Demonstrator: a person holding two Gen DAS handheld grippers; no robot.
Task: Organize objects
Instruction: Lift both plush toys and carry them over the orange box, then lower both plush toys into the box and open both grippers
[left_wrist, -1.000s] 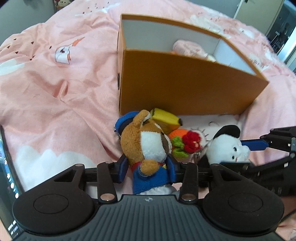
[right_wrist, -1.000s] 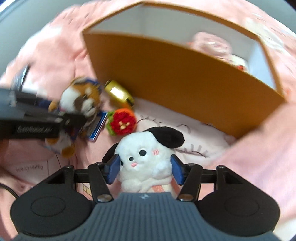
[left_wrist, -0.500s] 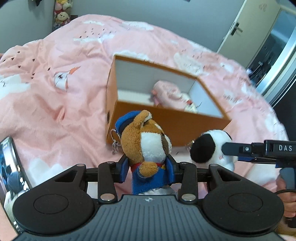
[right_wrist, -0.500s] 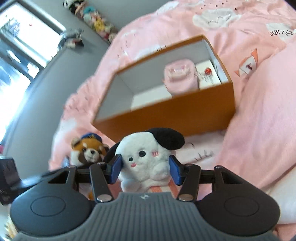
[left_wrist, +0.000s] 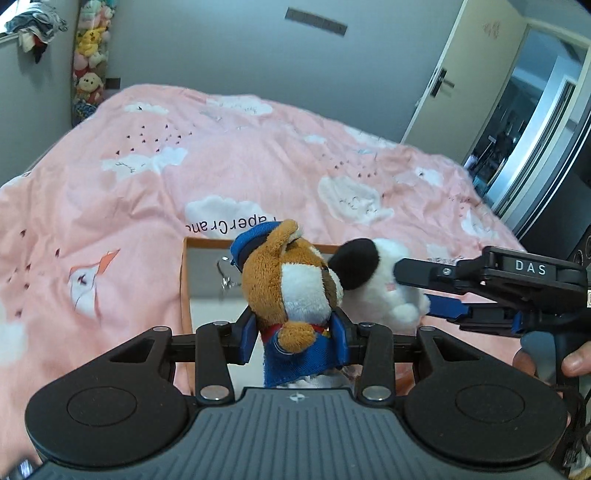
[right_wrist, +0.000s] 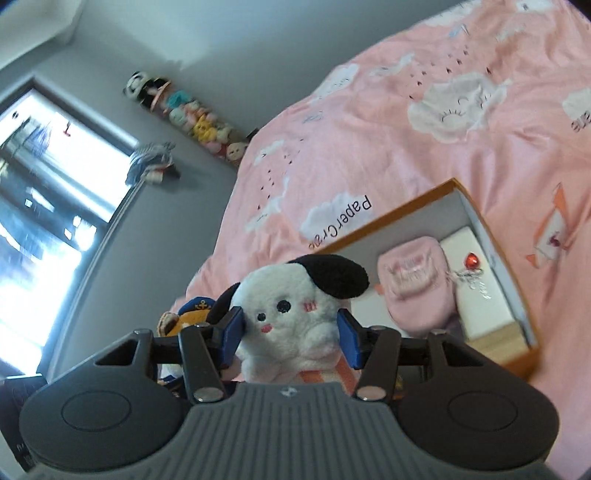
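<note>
My left gripper (left_wrist: 295, 334) is shut on a brown and white plush dog (left_wrist: 291, 291) with a blue cap and blue jacket, held up over the orange box (left_wrist: 183, 280). A white plush puppy with black ears (right_wrist: 291, 314) sits between the blue pads of my right gripper (right_wrist: 291, 330), which is shut on it. In the left wrist view the white puppy (left_wrist: 384, 288) hangs just right of the brown dog, with the right gripper (left_wrist: 417, 291) reaching in from the right. The box (right_wrist: 517, 295) has white inner walls and holds a pink soft pouch (right_wrist: 417, 284) and a small red charm (right_wrist: 472, 260).
A pink quilt (left_wrist: 184, 166) printed with clouds and cranes covers the bed around the box. A column of plush toys (left_wrist: 88, 66) hangs in the far corner. A door (left_wrist: 465, 77) and a mirrored wardrobe stand at the right, and a bright window (right_wrist: 44, 192) at the left.
Both grippers have risen from the quilt with their toys and now hang above the box. The yellow item and red flower toy left behind have dropped out of view.
</note>
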